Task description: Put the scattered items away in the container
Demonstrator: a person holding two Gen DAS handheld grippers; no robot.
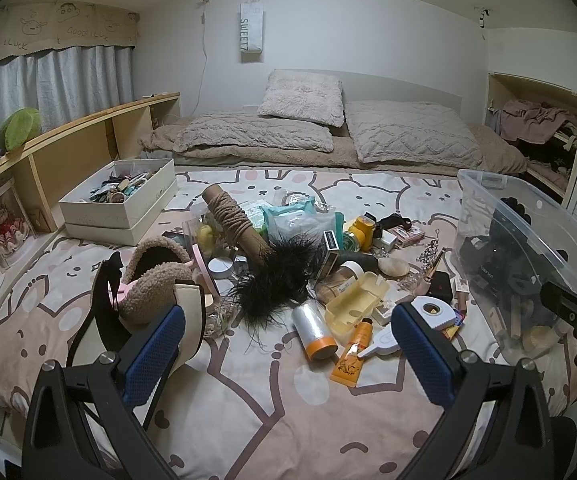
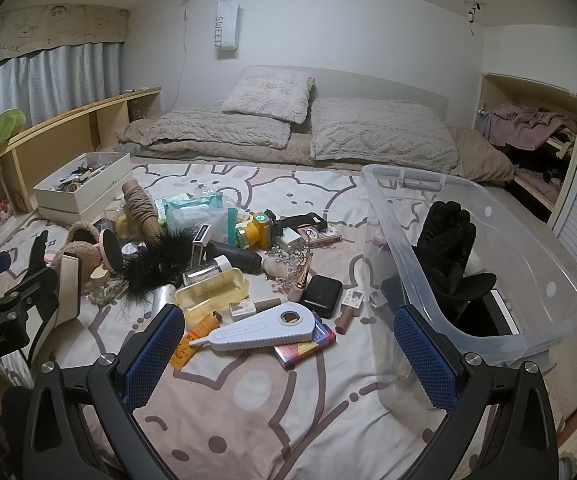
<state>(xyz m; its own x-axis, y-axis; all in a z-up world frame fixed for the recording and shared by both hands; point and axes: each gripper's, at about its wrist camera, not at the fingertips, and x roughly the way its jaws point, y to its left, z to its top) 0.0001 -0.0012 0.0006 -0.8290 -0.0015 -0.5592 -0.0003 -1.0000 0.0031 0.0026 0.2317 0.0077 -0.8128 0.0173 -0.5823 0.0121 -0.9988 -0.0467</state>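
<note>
A heap of small items lies on the pink cartoon bedspread: a rope-wrapped tube, a black feather puff, a yellow case, a clear film roll, an orange tube and a white wedge-shaped device. The clear plastic bin stands to the right with a black glove and dark things inside. My left gripper hovers open in front of the heap, above the film roll. My right gripper is open too, its right finger at the bin's near corner. Neither holds anything.
A white box full of trinkets sits at the left by a wooden shelf. Fuzzy slippers and a cream platform shoe lie left of the heap. Pillows line the far wall; a closet nook opens at the right.
</note>
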